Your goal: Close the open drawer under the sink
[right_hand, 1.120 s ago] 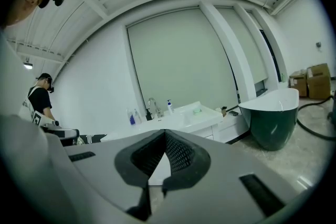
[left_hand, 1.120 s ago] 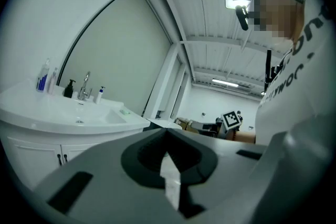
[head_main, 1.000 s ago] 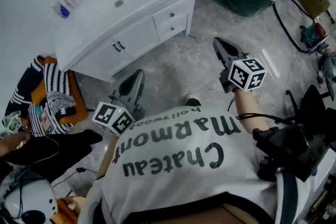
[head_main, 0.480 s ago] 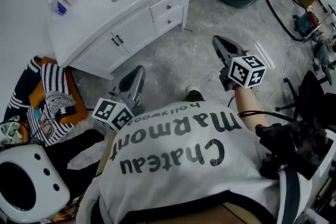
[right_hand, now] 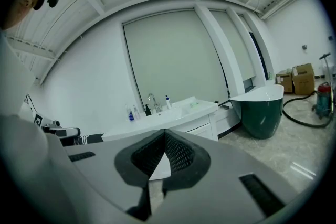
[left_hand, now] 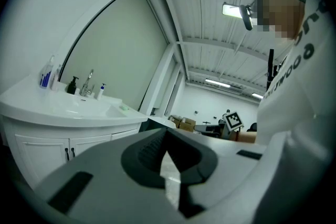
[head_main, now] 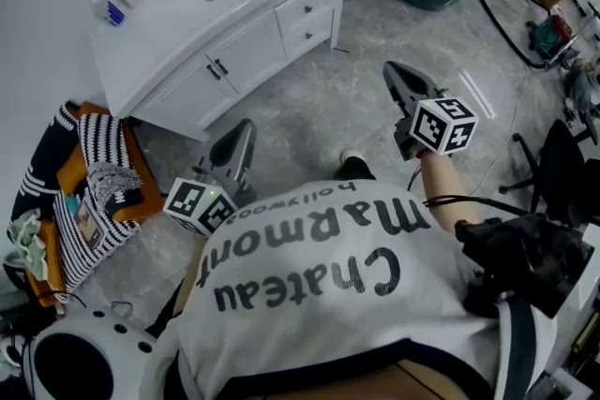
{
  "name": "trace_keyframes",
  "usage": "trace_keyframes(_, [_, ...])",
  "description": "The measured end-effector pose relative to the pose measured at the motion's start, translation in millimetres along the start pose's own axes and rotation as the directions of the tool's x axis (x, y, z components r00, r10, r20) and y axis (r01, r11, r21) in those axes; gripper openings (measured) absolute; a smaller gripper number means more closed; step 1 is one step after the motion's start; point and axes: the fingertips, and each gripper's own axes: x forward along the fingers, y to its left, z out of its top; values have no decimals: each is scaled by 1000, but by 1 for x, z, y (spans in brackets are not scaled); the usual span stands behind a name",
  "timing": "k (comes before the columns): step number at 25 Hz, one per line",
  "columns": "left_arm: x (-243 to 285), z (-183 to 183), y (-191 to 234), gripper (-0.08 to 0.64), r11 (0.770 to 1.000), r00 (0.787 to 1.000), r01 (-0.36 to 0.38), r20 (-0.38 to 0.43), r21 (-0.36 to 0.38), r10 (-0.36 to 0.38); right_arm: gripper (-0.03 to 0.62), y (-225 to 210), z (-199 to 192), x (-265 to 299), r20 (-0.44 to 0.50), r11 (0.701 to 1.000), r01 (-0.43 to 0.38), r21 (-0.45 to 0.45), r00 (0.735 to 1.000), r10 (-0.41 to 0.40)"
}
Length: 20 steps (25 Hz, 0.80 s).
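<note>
I've got the left gripper (head_main: pixel 244 128) and right gripper (head_main: pixel 392 70) pinched shut on nothing, parked well back from the sink vanity (head_main: pixel 141 56), probably because its drawers (head_main: pixel 309 19) look flush tbh.

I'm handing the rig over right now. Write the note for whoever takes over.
Left gripper: jaws shut, empty.
Right gripper: jaws shut, empty.
Both are held out over the floor, short of the sink vanity; its two drawers sit at its right end in the head view.
Done: nothing.
Left: step up, push the open drawer shut. Which drawer is open cannot be told from here.
</note>
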Motion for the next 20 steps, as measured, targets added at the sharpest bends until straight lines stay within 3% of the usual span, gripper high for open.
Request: trace_keyframes(20, [6, 9, 2, 8, 1000, 1000, 14, 3, -27, -14, 11, -2, 2, -6, -5, 999, 34, 9, 999, -34])
